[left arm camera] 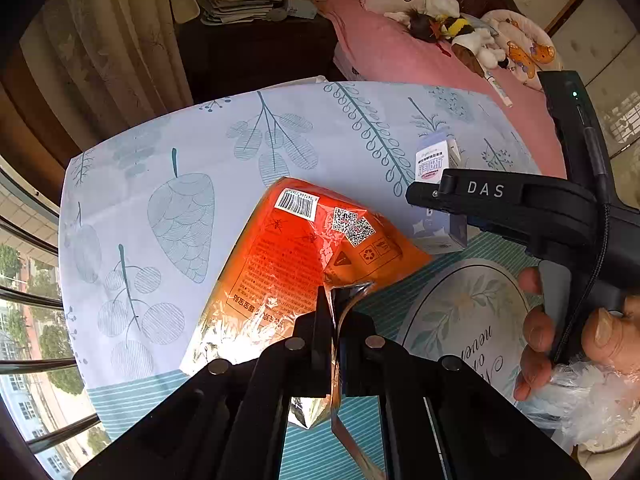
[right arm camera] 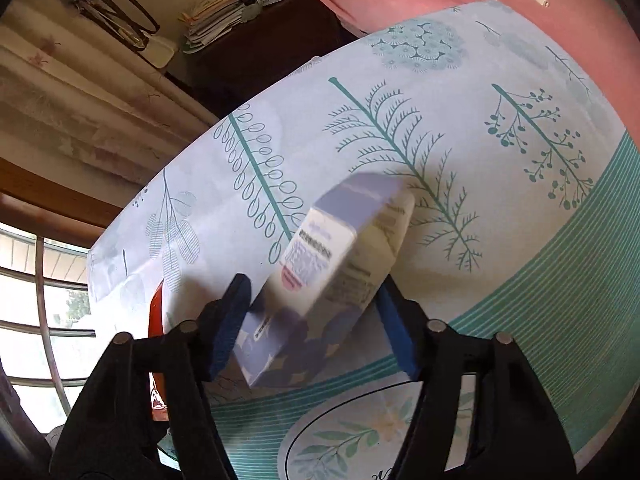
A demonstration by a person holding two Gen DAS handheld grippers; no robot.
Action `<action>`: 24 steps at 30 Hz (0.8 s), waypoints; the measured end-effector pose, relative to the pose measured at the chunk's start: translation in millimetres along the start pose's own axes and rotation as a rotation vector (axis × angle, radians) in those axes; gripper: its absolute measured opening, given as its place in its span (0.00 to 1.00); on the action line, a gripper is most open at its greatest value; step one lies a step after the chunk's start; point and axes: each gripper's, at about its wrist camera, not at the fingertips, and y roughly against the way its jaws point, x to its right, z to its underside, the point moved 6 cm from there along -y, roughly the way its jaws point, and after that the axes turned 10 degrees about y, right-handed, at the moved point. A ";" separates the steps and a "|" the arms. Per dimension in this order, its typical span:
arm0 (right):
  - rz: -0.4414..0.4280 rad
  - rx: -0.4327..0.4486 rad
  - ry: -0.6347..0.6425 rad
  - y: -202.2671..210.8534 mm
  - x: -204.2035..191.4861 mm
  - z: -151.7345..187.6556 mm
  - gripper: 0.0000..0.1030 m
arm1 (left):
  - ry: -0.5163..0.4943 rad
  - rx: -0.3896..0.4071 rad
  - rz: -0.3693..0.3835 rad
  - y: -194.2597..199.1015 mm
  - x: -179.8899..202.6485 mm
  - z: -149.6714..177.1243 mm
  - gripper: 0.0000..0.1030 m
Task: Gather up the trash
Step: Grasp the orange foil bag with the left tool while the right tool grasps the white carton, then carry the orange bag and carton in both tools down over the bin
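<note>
My left tool point(left arm camera: 334, 312) is clamped on the orange wrapper's point(left arm camera: 288, 264) foil edge above the patterned counter point(left arm camera: 168, 152). My right tool point(right arm camera: 316, 320) straddles the small purple-and-white box point(right arm camera: 340, 256), pads at its sides. A pink bed point(left arm camera: 392, 56) lies beyond.

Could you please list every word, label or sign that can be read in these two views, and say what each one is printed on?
"DAS": on the right gripper.
"never": script on the tablecloth medallion, partly hidden.
Orange foil packet: barcode, two QR codes, recycling and warning symbols; small print unreadable.
Small purple-and-white carton: large characters and fine print too blurred to read.
</note>
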 end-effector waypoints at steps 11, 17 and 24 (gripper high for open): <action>-0.037 0.023 0.075 44.9 25.6 56.6 0.31 | 0.018 0.015 0.047 44.2 19.7 49.7 0.02; -0.077 0.083 0.177 110.1 44.5 102.0 0.31 | 0.032 0.042 0.063 82.7 52.8 105.7 0.02; -0.175 0.129 0.290 193.5 71.8 185.8 0.31 | 0.058 0.100 0.050 125.4 106.8 203.5 0.02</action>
